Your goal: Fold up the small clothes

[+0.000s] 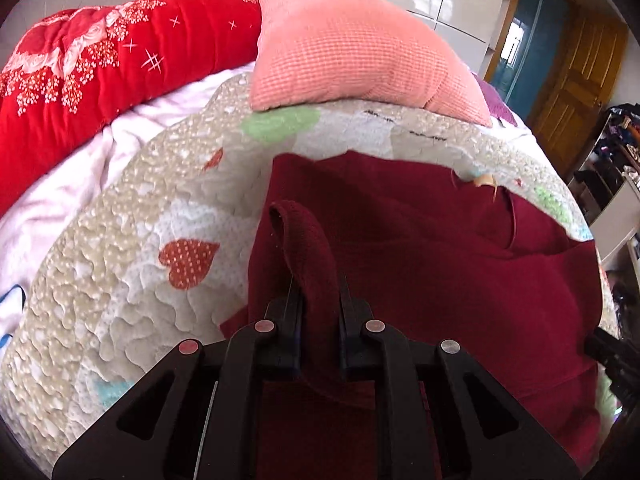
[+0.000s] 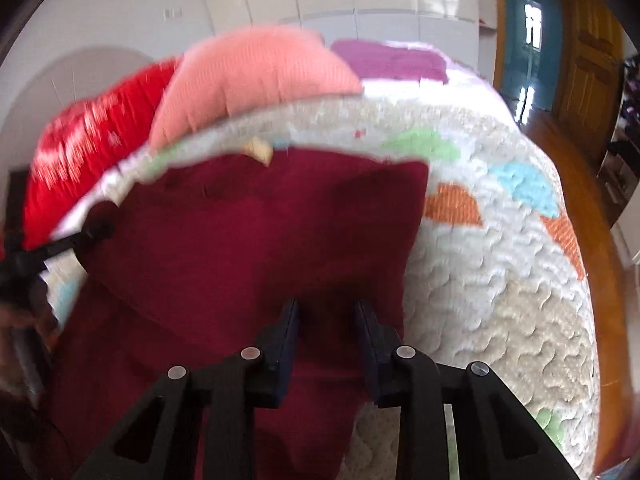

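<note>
A dark red garment (image 1: 440, 264) lies spread on the quilted bedspread (image 1: 120, 280) of the bed, its far edge toward twelve o'clock, where a salmon pillow (image 1: 344, 52) and a red floral quilt (image 1: 100, 60) rest. The left tool (image 1: 319, 300) is clamped on a raised loop of the garment's edge — the fold stands up between its fingers. The right tool (image 2: 327, 312) sits over the garment's corner at five o'clock; cloth lies between its jaws, but motion blur leaves the grip unclear.
</note>
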The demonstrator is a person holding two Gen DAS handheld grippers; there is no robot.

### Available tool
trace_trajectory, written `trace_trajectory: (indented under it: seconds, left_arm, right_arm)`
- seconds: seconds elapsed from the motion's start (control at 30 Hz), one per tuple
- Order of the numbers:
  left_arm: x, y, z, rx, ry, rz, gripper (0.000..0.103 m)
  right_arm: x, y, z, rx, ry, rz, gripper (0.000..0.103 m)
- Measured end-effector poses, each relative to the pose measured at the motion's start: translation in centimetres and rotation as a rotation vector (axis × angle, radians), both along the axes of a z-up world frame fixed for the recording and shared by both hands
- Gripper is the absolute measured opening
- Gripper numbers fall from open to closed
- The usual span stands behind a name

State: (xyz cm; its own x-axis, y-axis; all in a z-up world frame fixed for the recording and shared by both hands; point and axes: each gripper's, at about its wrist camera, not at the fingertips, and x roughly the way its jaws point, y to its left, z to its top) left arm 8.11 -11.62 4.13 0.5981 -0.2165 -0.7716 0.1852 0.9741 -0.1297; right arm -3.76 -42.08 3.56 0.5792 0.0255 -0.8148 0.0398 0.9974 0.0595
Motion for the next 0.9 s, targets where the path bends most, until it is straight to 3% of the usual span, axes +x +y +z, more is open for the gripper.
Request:
trace_trajectory:
  seconds: [0.07,0.17,0.33,0.47,0.53,0.63,0.73,0.87,0.9]
  left_arm:
    - [-0.4,0.3,-0.2,-0.002,-0.005,-0.009,0.014]
    - [-0.6,0.5,-0.1,0.002,-0.005,-0.013,0.017]
    - [-0.6,0.3,0.2,-0.012,0.005,-0.008,0.038]
    - [-0.5,-0.3,-0.2,0.015,0.015,-0.012,0.042]
    - [-0.8,-0.5,-0.1,0.037,0.018,-0.023,0.042]
    - [-1.6,0.2,0.5,0.038,0.013,-0.033,0.043]
    - [-2.8,1.5,0.9,0.037,0.019,-0.014,0.057]
    - [-4.7,3.0,0.5,0.014,0.026,0.002,0.061]
    - [-5.2,3.4,0.2,0.014,0.038,0.007,0.061]
  right_arm:
    - [-0.7,-0.1,0.3,-0.013,-0.001,0.002,0.028]
    - [-0.9,-1.0,1.9,0.053,-0.038,-0.030,0.028]
    - [1.6,-1.7,2.9,0.088,-0.110,-0.096,0.031]
    - [5.6,-3.4,-0.7,0.001,-0.006,-0.185,0.033]
    - [5.1,-4.1,-0.4,0.047,-0.028,-0.208,0.035]
    - [3.2,-3.4,1.0,0.036,-0.027,-0.204,0.037]
    - [0.1,-2.0,1.8,0.051,-0.043,-0.138,0.041]
    - [-2.0,-0.8,-0.5,-0.071,-0.003,-0.128,0.050]
    - [-2.0,-1.3,-1.2,-0.053,0.013,-0.144,0.059]
